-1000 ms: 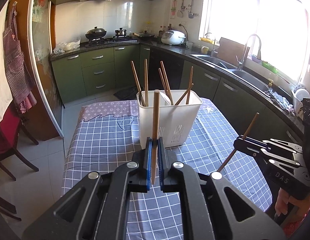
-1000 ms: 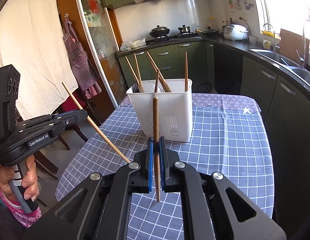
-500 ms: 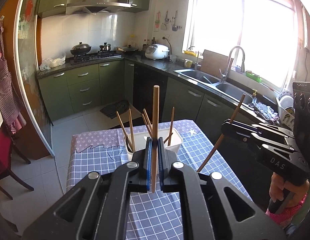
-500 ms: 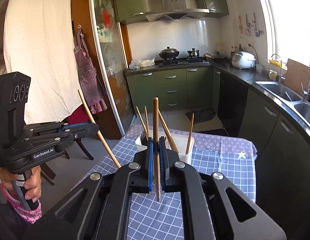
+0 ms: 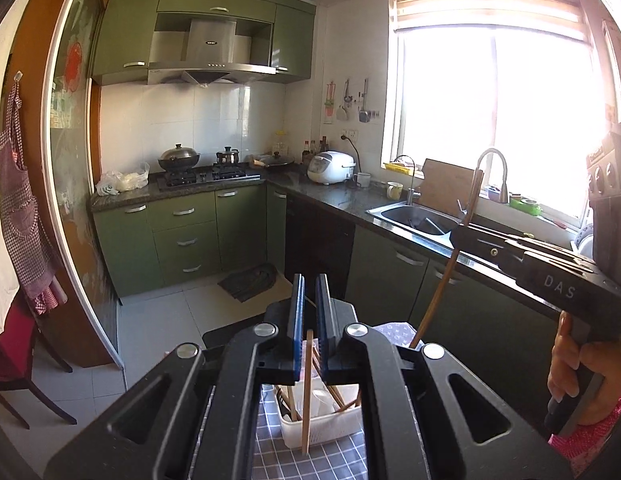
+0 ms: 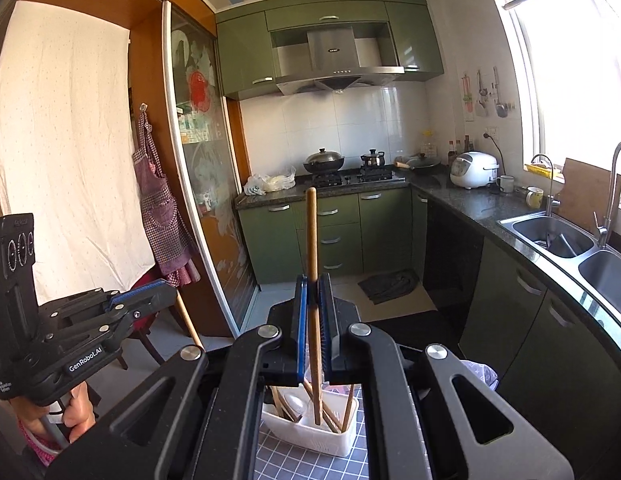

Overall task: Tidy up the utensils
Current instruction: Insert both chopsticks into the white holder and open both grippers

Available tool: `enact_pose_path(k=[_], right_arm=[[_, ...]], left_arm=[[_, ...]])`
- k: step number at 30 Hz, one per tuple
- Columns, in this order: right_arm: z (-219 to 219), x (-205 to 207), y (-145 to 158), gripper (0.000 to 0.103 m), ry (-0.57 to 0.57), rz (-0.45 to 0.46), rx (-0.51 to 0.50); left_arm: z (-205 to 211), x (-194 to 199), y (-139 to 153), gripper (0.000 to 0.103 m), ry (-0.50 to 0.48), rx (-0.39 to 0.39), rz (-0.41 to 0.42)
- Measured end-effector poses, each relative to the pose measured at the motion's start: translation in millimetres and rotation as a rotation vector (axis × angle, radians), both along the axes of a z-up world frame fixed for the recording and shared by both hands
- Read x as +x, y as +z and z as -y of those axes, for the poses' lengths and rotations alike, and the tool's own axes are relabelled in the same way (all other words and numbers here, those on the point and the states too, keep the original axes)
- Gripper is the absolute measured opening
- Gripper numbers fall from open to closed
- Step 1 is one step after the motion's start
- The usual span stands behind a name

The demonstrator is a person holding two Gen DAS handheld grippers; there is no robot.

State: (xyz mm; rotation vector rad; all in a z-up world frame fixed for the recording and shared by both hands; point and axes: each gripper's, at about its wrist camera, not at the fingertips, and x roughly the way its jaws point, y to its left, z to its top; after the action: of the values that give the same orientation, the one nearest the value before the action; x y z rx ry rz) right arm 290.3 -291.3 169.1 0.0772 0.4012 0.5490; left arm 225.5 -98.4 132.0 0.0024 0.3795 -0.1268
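My left gripper (image 5: 310,280) is shut on a wooden chopstick (image 5: 306,400), gripping near its top end; the stick hangs down in front of the white utensil basket (image 5: 330,432). In the right wrist view the left gripper (image 6: 168,288) shows at the left with its stick slanting down. My right gripper (image 6: 313,278) is shut on a second chopstick (image 6: 310,232), which stands upright with its lower tip over the basket (image 6: 342,440). Several more chopsticks lean inside the basket. In the left wrist view the right gripper (image 5: 454,236) shows at the right.
The basket stands on a table with a grey checked cloth (image 5: 338,464). A counter with a steel sink (image 6: 562,240) runs along the right, green cabinets and a stove (image 5: 206,176) at the back. A chair (image 5: 14,360) stands at the left. A person's hand (image 5: 570,364) holds each handle.
Both grippers have risen and both views now look up into the room. The basket has dropped to the bottom of both views. The left chopstick no longer sticks out above the jaws.
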Motion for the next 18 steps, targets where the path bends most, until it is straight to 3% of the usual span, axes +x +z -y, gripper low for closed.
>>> enact_pose_path(k=[7, 18], right_arm=[[-13.2, 39.2, -47.1, 0.006, -0.015, -0.074, -0.025], [-29.1, 61.8, -121.0, 0.007, 0.009, -0.215, -0.083]], left_arm=[[-6.2, 34.5, -20.1, 0.006, 0.005, -0.020, -0.035], [-9.8, 21.0, -52.8, 0.006, -0.049, -0.016, -0.127]])
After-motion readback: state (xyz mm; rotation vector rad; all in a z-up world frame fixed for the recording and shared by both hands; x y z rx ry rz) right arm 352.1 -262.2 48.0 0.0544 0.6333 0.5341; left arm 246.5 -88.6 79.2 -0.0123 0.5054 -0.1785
